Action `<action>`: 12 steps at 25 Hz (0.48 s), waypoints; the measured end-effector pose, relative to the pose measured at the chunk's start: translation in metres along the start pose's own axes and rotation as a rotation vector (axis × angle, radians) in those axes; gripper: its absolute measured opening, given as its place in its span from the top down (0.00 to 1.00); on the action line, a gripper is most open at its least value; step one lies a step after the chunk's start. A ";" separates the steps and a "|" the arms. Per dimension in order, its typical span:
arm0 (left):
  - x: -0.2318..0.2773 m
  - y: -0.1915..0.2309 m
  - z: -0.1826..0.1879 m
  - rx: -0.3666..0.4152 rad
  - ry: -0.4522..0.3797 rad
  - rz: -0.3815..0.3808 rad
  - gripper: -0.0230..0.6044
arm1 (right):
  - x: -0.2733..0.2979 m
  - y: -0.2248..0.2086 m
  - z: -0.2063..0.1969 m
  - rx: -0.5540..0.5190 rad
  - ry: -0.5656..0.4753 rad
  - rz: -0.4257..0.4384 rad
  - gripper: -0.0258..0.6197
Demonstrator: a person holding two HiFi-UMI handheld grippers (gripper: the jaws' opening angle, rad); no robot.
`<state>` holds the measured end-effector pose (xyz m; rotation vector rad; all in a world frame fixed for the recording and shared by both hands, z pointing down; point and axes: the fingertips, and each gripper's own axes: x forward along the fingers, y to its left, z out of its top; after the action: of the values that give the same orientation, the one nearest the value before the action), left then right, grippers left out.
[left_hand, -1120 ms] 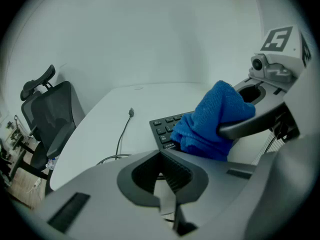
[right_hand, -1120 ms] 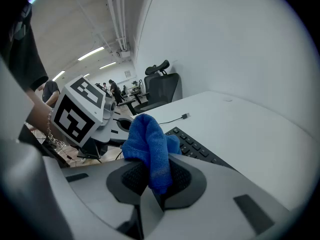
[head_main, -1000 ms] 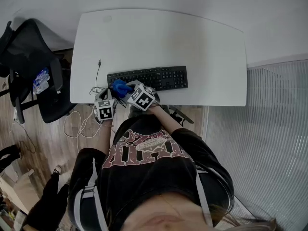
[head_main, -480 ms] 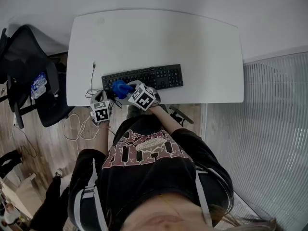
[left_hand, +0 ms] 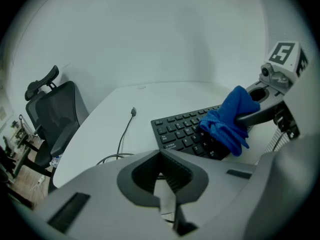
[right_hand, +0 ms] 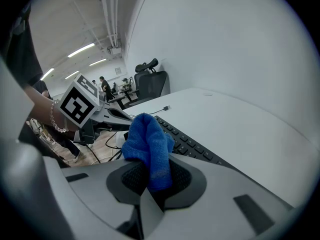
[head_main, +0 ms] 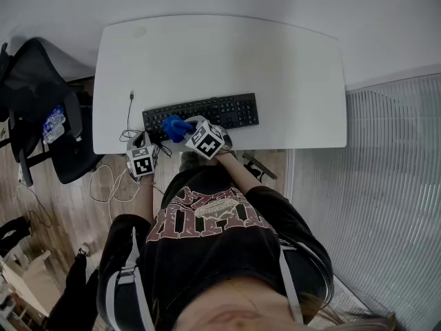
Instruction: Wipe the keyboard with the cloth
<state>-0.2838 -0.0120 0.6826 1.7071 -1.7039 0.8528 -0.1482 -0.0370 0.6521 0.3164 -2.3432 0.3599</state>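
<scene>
A black keyboard (head_main: pixel 207 111) lies along the near edge of the white desk (head_main: pixel 220 54). My right gripper (head_main: pixel 180 128) is shut on a bunched blue cloth (head_main: pixel 176 125), which rests over the keyboard's left end (left_hand: pixel 186 132). In the right gripper view the cloth (right_hand: pixel 148 146) stands up out of the shut jaws, with keys (right_hand: pixel 192 144) beyond it. The left gripper (head_main: pixel 142 158) hangs off the desk's near left corner, its jaws shut with nothing between them (left_hand: pixel 161 170). From there the cloth (left_hand: pixel 228 122) shows draped on the keys.
A loose black cable (head_main: pixel 130 116) with a plug end lies on the desk left of the keyboard and trails off the edge to the floor. A black office chair (head_main: pixel 43 95) stands left of the desk. A ribbed glass panel (head_main: pixel 386 205) runs along the right.
The right gripper and cloth have stayed on the keyboard's left end. The left gripper has drifted slightly left and down, away from the keyboard. The head view has shifted a little.
</scene>
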 end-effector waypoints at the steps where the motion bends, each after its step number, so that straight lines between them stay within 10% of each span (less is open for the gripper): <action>1: 0.000 0.000 0.000 -0.001 0.000 0.001 0.91 | -0.001 -0.001 -0.002 -0.001 0.002 -0.002 0.86; 12: 0.001 0.001 -0.002 -0.009 0.004 0.014 0.91 | -0.021 -0.027 -0.020 0.059 0.000 -0.057 0.86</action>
<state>-0.2845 -0.0114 0.6844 1.6883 -1.7163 0.8531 -0.1116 -0.0527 0.6559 0.4103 -2.3211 0.4018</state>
